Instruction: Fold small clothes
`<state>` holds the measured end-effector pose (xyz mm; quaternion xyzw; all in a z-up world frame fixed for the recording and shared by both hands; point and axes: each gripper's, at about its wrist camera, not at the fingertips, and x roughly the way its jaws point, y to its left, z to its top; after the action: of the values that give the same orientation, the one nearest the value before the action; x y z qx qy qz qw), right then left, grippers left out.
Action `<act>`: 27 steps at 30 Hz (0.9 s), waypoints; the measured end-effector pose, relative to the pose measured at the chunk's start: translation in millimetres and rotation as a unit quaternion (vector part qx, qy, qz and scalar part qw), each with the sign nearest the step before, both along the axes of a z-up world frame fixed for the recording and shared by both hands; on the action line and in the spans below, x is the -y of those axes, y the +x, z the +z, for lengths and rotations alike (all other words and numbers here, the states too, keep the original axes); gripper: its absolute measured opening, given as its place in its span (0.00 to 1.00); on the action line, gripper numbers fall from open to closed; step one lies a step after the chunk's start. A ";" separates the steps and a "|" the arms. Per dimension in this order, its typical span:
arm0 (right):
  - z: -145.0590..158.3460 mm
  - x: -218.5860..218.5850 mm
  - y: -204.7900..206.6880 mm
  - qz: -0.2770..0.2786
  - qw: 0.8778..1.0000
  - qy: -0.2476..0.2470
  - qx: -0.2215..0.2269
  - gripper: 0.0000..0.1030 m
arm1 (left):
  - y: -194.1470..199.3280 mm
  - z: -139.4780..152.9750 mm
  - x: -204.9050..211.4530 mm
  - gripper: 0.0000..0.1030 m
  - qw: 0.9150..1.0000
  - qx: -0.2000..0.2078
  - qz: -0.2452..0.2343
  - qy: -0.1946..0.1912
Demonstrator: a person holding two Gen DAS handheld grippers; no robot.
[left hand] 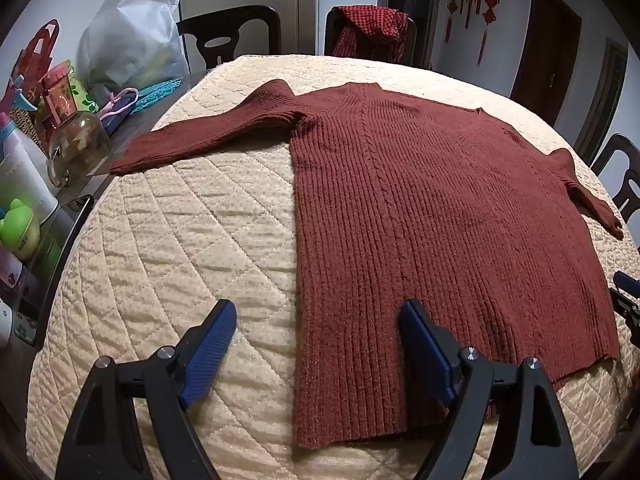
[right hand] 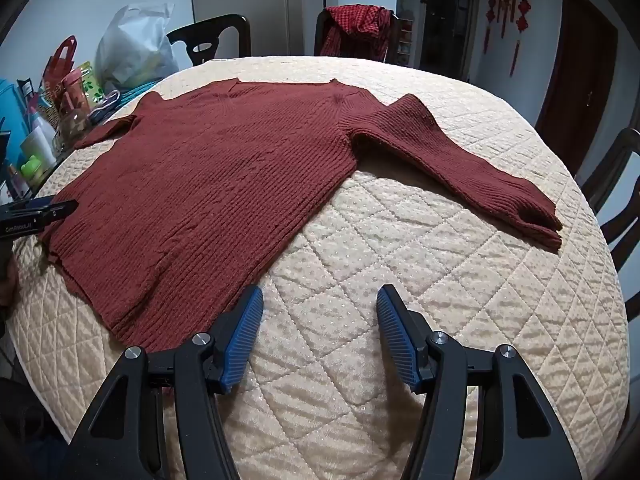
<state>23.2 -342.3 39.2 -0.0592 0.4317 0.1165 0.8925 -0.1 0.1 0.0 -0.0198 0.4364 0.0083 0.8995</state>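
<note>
A rust-red ribbed sweater point(left hand: 420, 216) lies flat, front up, on a cream quilted table cover point(left hand: 180, 264), both sleeves spread outward. My left gripper point(left hand: 320, 312) is open over the sweater's lower left hem corner, one finger over the quilt, the other over the knit. In the right wrist view the sweater point(right hand: 224, 176) lies to the left, its right sleeve point(right hand: 460, 168) stretched out. My right gripper point(right hand: 320, 300) is open and empty above the quilt point(right hand: 400, 240), just right of the hem. The left gripper shows at the left edge of the right wrist view point(right hand: 44, 210).
Bottles, a glass jar point(left hand: 76, 148), bags and a white plastic bag point(left hand: 132, 36) crowd the table's left side. Dark chairs stand around; one point(left hand: 372, 36) carries a red checked cloth. The right gripper's tip shows at the right edge of the left wrist view point(left hand: 626, 296).
</note>
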 end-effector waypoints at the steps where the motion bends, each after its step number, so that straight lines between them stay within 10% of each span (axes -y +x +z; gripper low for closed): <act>1: -0.1 0.0 0.0 0.000 1.000 0.000 0.000 0.58 | 0.0 0.0 0.1 0.83 1.000 0.000 0.000 0.001; 27: -0.5 2.2 -0.1 -0.001 1.000 0.003 0.001 0.58 | 0.3 0.3 -0.1 0.84 1.000 0.003 0.000 -0.002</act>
<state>23.1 -344.5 38.7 -0.0566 0.4306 0.1169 0.8931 0.2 0.2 0.3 -0.0213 0.4337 0.0073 0.9008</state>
